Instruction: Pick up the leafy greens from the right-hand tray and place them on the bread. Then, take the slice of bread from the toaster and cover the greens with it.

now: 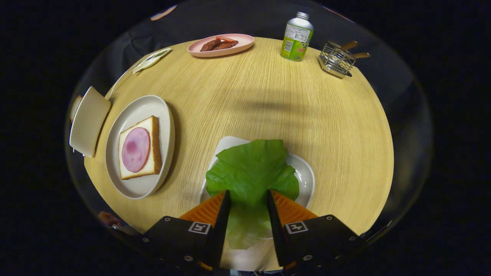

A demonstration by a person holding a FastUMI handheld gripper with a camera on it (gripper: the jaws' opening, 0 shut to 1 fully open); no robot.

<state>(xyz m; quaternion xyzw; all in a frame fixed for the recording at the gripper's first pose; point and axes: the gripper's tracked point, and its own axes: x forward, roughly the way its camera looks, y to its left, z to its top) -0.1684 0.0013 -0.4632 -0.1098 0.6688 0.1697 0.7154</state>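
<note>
Lying on a white tray [305, 172] at the near edge of the round wooden table [268, 99], the leafy greens [251, 168] are straddled by the gripper [248, 196], whose fingers are spread at either side of the leaf; whether they press on it cannot be told. To the left, the bread [151, 147], topped with a ham slice [135, 149], rests on a pale plate [134, 184]. Beyond that plate stands the toaster [88, 120]. At the far side are seen a pink plate [238, 45], a bottle [296, 37] and a wire rack [336, 58].
</note>
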